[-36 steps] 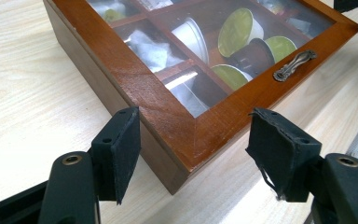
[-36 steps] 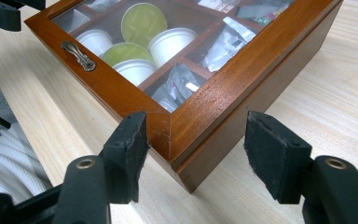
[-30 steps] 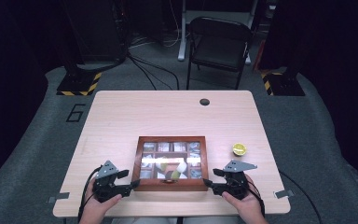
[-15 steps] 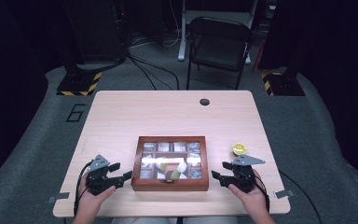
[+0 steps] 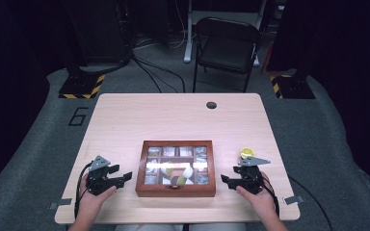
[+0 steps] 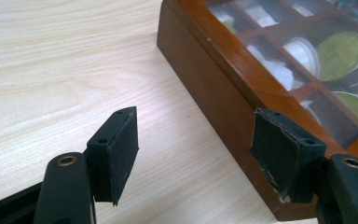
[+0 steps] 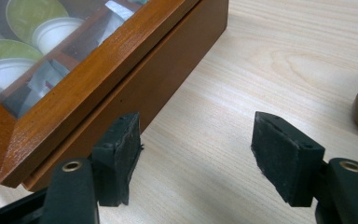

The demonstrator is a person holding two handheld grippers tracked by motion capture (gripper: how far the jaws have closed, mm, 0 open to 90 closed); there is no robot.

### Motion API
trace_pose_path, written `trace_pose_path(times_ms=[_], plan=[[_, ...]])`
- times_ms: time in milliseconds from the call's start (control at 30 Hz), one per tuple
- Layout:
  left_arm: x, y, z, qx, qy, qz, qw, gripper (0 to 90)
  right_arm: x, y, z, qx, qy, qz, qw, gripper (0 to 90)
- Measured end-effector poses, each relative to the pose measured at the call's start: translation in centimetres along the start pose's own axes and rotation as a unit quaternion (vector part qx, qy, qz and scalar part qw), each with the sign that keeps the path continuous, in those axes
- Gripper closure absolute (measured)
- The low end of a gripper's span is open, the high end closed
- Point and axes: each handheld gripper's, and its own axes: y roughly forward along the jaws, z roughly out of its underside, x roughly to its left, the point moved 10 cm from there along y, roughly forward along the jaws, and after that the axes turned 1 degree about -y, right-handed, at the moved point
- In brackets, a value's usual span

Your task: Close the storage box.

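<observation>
both grippers have drawn outward from the wooden box (image 5: 176,168) since the earlier frames, where they sat close against its 2 short sides; the box itself lies in the same spot. the left gripper (image 5: 125,177) now rests on the table (image 5: 173,118) a little way off the box's left side, pointing toward it, held in the person's left hand (image 5: 94,192). the right gripper (image 5: 225,180) sits off the box's right side, pointing back toward it, in the right hand (image 5: 257,195). the jaws of both have just been opening, and nothing lies between either pair: they stand apart over bare tabletop.

in the left gripper view (image 6: 193,158) the box's side wall (image 6: 223,100) runs past just beyond the right-hand pad (image 6: 282,156), which overlaps the box's lower corner in the picture; whether it touches i cannot tell. in the right gripper view (image 7: 196,158) the box's corner (image 7: 121,93) lies just beyond the left-hand pad (image 7: 121,158), with a sliver of table showing between.

the box is closed, its glass lid showing compartments with white and green-lidded capsules (image 7: 23,18) inside. it sits near the front edge of the table, about midway across. a small yellow-topped capsule (image 5: 246,153) stands on the table just beyond the right gripper, apart from the box.
</observation>
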Motion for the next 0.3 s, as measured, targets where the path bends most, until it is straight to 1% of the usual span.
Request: trace_pose_path(times_ms=[100, 167, 300], plan=[[0.17, 0.05, 0.03, 0.002, -0.007, 0.005, 1.0, 31.9, 0.06, 0.19, 0.13, 0.006, -0.004, -0.006, 1.0, 31.5], [0.23, 0.05, 0.05, 0.004, -0.006, 0.006, 1.0, 31.6, 0.03, 0.21, 0.17, 0.009, -0.01, -0.003, 0.9999, 30.6], [0.3, 0.06, 0.02, 0.004, -0.005, 0.006, 1.0, 30.9, 0.17, 0.27, 0.2, 0.013, -0.008, -0.004, 0.9999, 29.5]])
